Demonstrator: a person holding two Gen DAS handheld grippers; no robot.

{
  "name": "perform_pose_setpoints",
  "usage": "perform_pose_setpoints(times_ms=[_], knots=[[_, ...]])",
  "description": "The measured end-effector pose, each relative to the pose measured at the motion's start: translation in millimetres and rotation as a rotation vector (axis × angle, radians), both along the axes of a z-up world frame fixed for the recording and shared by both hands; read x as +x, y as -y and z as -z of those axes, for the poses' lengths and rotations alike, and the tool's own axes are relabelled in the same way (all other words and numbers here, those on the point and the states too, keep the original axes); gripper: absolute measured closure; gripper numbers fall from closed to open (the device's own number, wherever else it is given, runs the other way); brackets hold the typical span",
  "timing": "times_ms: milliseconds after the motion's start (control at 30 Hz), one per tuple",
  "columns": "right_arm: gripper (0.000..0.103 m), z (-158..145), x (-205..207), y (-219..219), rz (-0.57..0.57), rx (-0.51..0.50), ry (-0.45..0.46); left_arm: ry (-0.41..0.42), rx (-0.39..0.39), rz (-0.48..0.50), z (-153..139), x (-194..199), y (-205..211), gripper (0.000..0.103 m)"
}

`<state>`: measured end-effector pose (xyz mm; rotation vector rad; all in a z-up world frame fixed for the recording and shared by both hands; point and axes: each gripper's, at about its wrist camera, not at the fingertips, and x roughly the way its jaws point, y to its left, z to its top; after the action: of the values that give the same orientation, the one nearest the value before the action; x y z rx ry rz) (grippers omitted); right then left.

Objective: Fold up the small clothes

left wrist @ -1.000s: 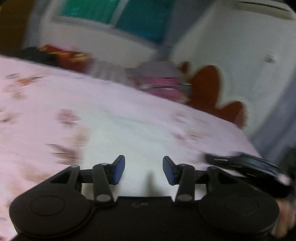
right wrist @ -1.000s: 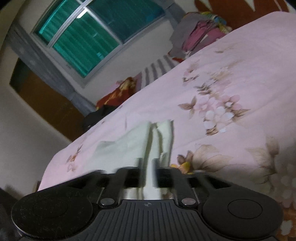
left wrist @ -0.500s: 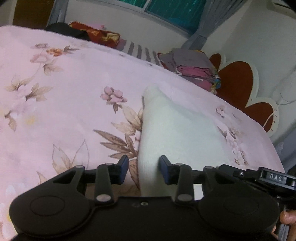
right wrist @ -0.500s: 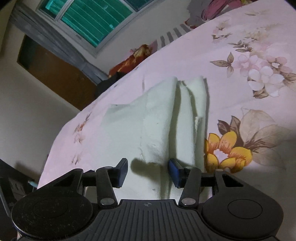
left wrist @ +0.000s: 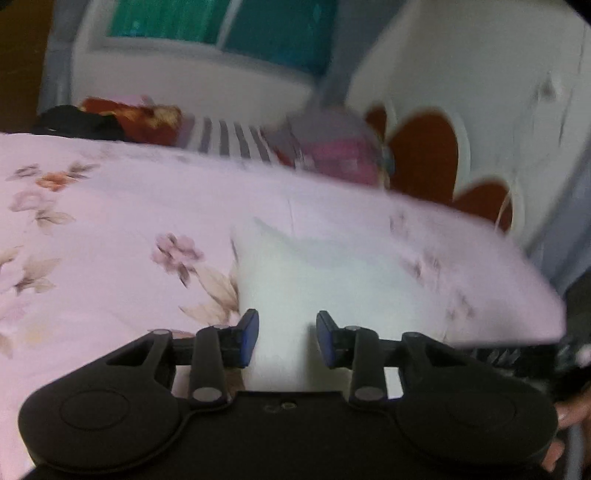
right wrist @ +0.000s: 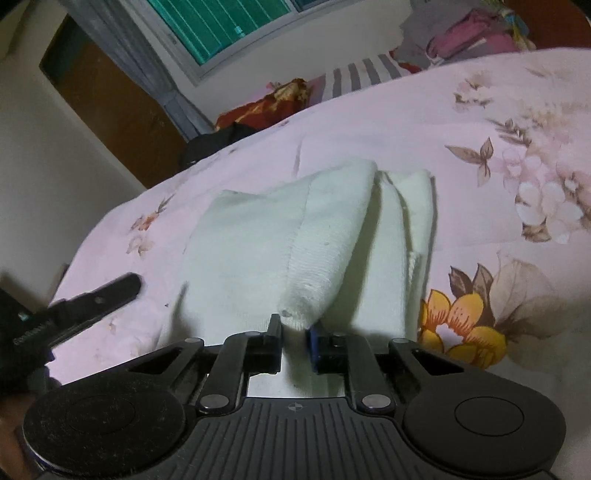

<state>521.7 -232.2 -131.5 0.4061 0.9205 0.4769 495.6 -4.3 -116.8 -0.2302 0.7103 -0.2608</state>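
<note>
A small white knit garment (right wrist: 266,243) lies partly folded on the pink floral bedspread (right wrist: 461,122). My right gripper (right wrist: 295,341) is shut on the near corner of a raised fold of this garment. In the left wrist view the same white garment (left wrist: 314,273) lies on the bedspread (left wrist: 110,236). My left gripper (left wrist: 287,338) is open with the garment's near edge between its blue pads, not pinched. The left gripper's finger (right wrist: 99,295) shows at the left of the right wrist view.
A pile of clothes (right wrist: 469,33) sits at the bed's far end, with a striped cloth (right wrist: 362,74) and a red and black heap (right wrist: 273,103). A red heart-shaped headboard (left wrist: 424,155) stands at the right. A window (right wrist: 221,26) and wooden door (right wrist: 110,107) are behind.
My right gripper has closed on the garment's fold corner; it was open half a second ago. My left gripper has stayed open and its view has tilted up over the garment.
</note>
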Motion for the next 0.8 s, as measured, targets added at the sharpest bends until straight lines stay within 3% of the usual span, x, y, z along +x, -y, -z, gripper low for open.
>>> perform_pose_setpoints(times_ms=[100,167,267,333,467,533,600,667,700,733,767,800], knots=[[0.092,-10.7,-6.9,5.8,0.027,-0.002,0.033,0.03,-0.045,0.054,-6.5,-1.5,9.7,0.074],[0.093,-17.3,-15.0,17.7,0.043,0.001,0.044,-0.015,-0.019,0.077,-1.1,3.4,19.5,0.074],[0.095,3.7,-15.0,28.2,0.065,-0.037,-0.019,-0.043,-0.014,0.079,6.0,6.0,25.5,0.074],[0.096,2.5,-19.0,33.9,0.082,0.002,-0.009,-0.05,-0.012,0.076,6.2,6.0,23.8,0.074],[0.097,-8.2,-25.2,30.7,0.072,-0.027,0.029,-0.037,-0.022,0.083,3.4,7.5,24.2,0.074],[0.097,-13.2,-28.6,31.1,0.063,-0.044,0.05,-0.076,0.007,0.094,13.9,15.0,29.4,0.074],[0.097,2.8,-22.0,28.8,0.041,-0.058,0.0,-0.082,-0.002,0.108,13.7,18.6,28.4,0.074],[0.096,-1.7,-19.5,38.9,0.046,-0.005,0.001,-0.032,-0.014,0.121,1.4,17.8,21.1,0.073],[0.084,-9.8,-20.4,45.4,0.057,0.019,0.027,0.004,-0.02,0.108,-3.4,17.4,15.7,0.07],[0.056,-20.1,-20.1,51.2,0.072,0.005,0.072,0.023,-0.03,0.096,-6.1,19.7,10.3,0.07],[0.049,-26.7,-18.7,54.4,0.082,-0.012,0.111,0.027,-0.041,0.082,-7.2,25.8,5.0,0.07],[0.049,-29.3,-11.0,59.5,0.09,-0.009,0.131,0.029,-0.042,0.069,-7.3,33.4,1.0,0.07]])
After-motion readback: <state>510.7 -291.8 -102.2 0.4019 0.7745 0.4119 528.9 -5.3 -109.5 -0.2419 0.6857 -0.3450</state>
